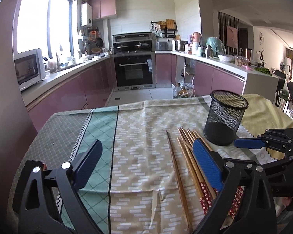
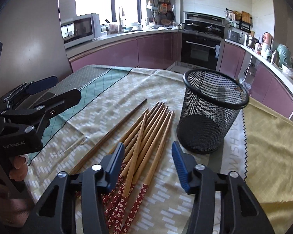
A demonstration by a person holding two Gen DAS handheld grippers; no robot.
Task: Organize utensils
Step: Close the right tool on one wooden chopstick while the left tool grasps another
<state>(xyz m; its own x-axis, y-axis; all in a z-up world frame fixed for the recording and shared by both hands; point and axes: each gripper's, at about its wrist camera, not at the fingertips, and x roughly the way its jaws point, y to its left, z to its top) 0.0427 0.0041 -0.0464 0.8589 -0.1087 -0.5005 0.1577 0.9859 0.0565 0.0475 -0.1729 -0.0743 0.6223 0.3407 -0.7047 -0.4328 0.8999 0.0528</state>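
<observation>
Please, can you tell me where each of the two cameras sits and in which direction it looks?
Left wrist view: sits on the left gripper, above the table's left part, looking across the tablecloth to the oven; its open jaws show, and the right gripper at the right edge.
Right wrist view: sits on the right gripper, low over the chopsticks, looking at the mesh cup; its open jaws, the left gripper and a hand show.
Shared: chopsticks, mesh cup, tablecloth, kitchen.

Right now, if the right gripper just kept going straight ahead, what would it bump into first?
Most likely the bundle of bamboo chopsticks with red floral handles, lying between the right gripper's open fingers. The black mesh cup stands beyond, slightly right; depth is uncertain.
</observation>
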